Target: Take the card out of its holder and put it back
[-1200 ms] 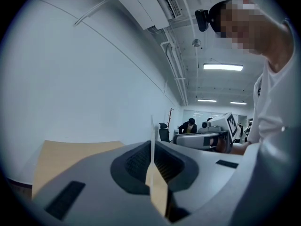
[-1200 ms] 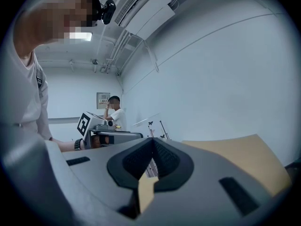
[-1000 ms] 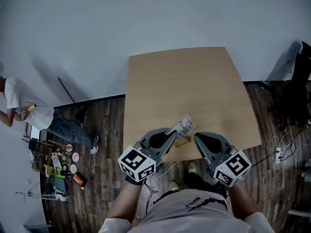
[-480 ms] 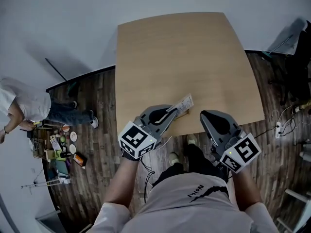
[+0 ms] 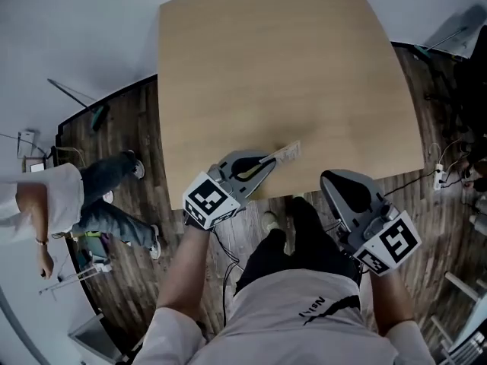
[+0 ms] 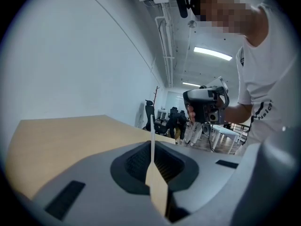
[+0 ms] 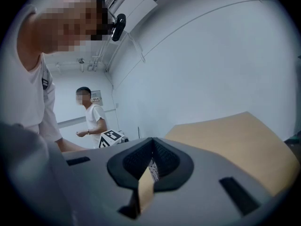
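The wearer's white shirt (image 5: 293, 322) and dark trousers (image 5: 300, 245) fill the bottom of the head view, and both forearms reach forward from them. The right gripper (image 5: 327, 178) hangs off the near edge of the surface (image 5: 274, 59), over the trousers and the dark plank floor (image 5: 137, 131). Its claw is pressed together to a point with nothing in it, and its marker cube (image 5: 389, 242) faces up. In its own view only a thin slit runs back from the closed tips. The left gripper (image 5: 269, 160) is further forward, over the near edge of the surface, with its claw pinching the card (image 5: 284, 154). The card juts out past the tips toward the middle of the surface, printed side up, and seems to be raised off the wood rather than lying on it. In the left gripper view the card appears edge-on as a thin pale line rising from between the closed tips. The holder cannot be made out in any view. Beyond the card the tan surface stretches bare to a pale wall (image 5: 84, 21). Off to the left, a second person (image 5: 57, 204) in a white top and jeans stands on the floor, well apart from the surface. At the far right edge a power strip (image 5: 440, 176) lies among cables.
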Demonstrator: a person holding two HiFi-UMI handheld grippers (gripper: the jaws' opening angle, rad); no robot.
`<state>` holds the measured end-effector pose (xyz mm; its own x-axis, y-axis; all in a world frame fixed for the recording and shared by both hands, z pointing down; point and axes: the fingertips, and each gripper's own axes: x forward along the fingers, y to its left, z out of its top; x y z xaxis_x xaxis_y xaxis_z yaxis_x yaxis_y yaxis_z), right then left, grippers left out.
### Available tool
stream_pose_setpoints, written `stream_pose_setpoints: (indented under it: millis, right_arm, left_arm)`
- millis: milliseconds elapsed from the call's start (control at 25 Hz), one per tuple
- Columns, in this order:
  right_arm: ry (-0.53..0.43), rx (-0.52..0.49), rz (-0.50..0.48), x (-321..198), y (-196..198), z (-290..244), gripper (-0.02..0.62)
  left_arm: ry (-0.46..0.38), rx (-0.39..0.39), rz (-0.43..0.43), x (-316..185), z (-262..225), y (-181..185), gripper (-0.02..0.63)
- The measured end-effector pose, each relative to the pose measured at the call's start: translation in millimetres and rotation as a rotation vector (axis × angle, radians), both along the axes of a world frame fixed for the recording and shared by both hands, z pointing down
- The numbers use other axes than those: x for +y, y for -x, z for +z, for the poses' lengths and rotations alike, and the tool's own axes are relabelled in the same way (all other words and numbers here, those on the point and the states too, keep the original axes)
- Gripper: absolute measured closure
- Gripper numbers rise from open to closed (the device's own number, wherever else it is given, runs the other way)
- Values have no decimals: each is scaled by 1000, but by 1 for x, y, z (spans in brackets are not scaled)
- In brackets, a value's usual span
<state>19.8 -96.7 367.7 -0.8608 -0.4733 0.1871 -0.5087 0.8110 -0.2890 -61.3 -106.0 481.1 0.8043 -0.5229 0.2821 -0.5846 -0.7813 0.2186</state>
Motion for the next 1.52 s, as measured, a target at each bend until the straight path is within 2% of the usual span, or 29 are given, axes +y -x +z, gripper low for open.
stream_pose_setpoints:
  millis: [200, 440, 760, 1520]
  right_arm:
    - [44, 19, 1, -5, -3, 29, 581]
    - [76, 29, 2, -18, -7, 45, 581]
    - [89, 44, 6, -18, -9, 54, 581]
    - [111, 64, 23, -24, -8, 64, 581]
  left_arm:
    - [32, -1, 52, -7, 34, 3, 580]
    - [57, 15, 16, -19, 54, 10, 580]
    - [75, 2, 13, -15, 76, 13, 580]
    - [71, -7, 77, -13, 82, 11, 580]
